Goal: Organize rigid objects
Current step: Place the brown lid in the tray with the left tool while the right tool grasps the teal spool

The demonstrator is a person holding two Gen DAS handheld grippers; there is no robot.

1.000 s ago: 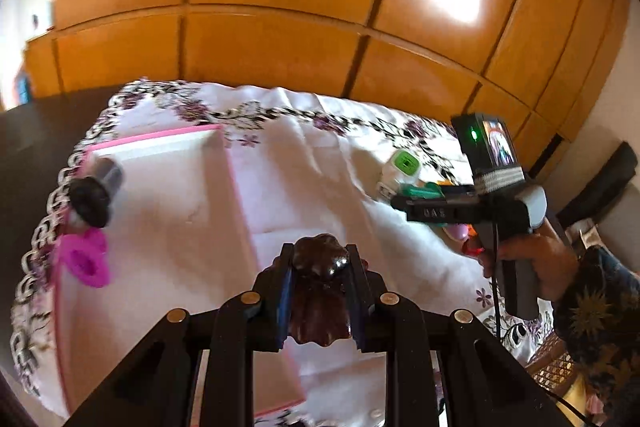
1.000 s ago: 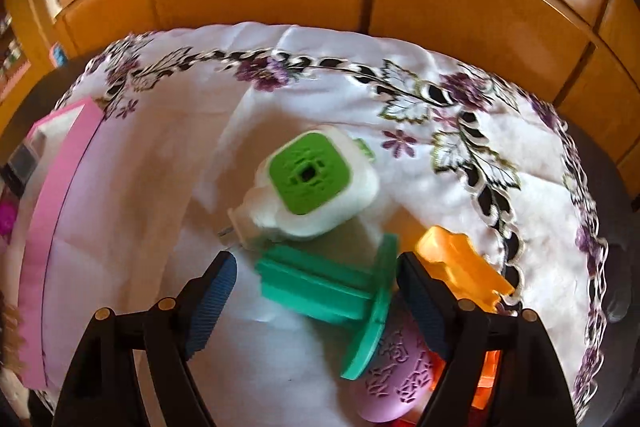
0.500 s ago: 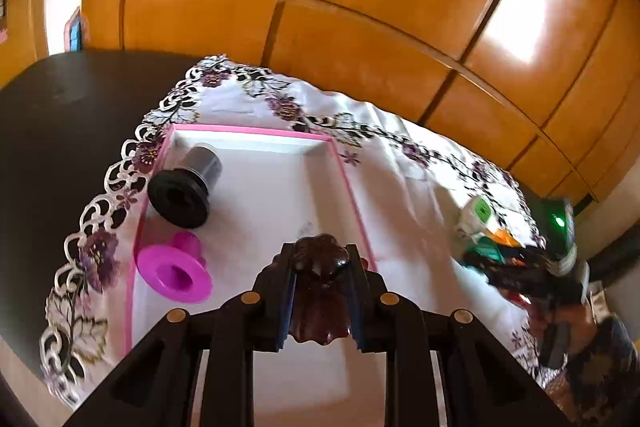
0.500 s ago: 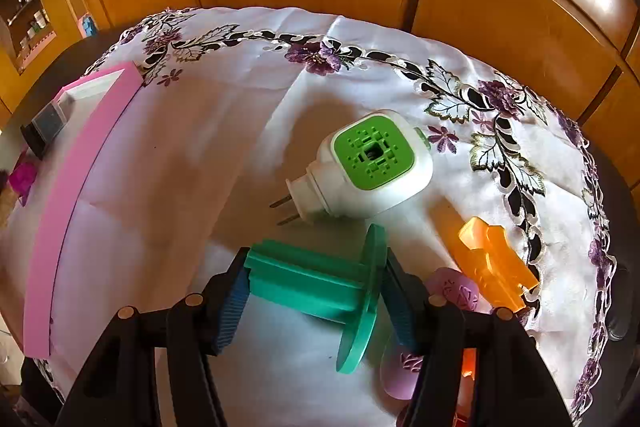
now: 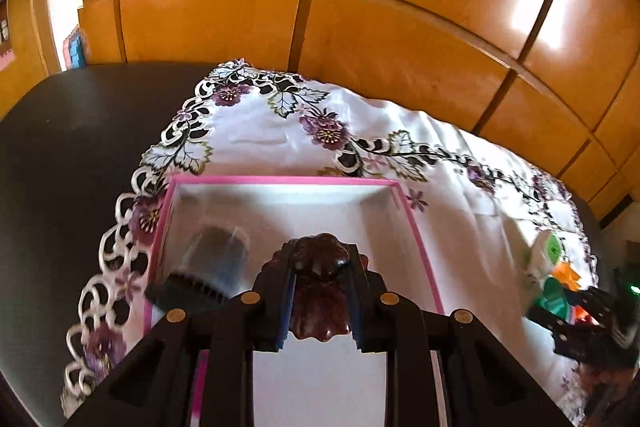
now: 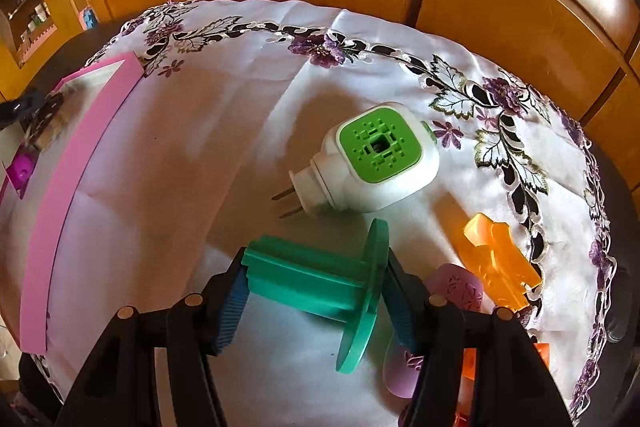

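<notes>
White embroidered cloth (image 6: 248,131) under right gripper (image 6: 316,291) clenched on green spool (image 6: 320,279), pink tray (image 6: 60,195) well apart

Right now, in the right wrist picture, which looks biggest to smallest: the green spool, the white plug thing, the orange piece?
1. green spool, though it sits nearest the camera
2. white plug-in, looking nearly as big, so unsure
3. orange piece

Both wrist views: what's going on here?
A person is sorting small items into a pink-rimmed white tray. The left gripper is shut on a dark brown carved knob above the tray, beside a dark ribbed cylinder lying inside. The right gripper has closed on a green plastic spool on the embroidered white tablecloth, near a white-and-green plug-in device.
</notes>
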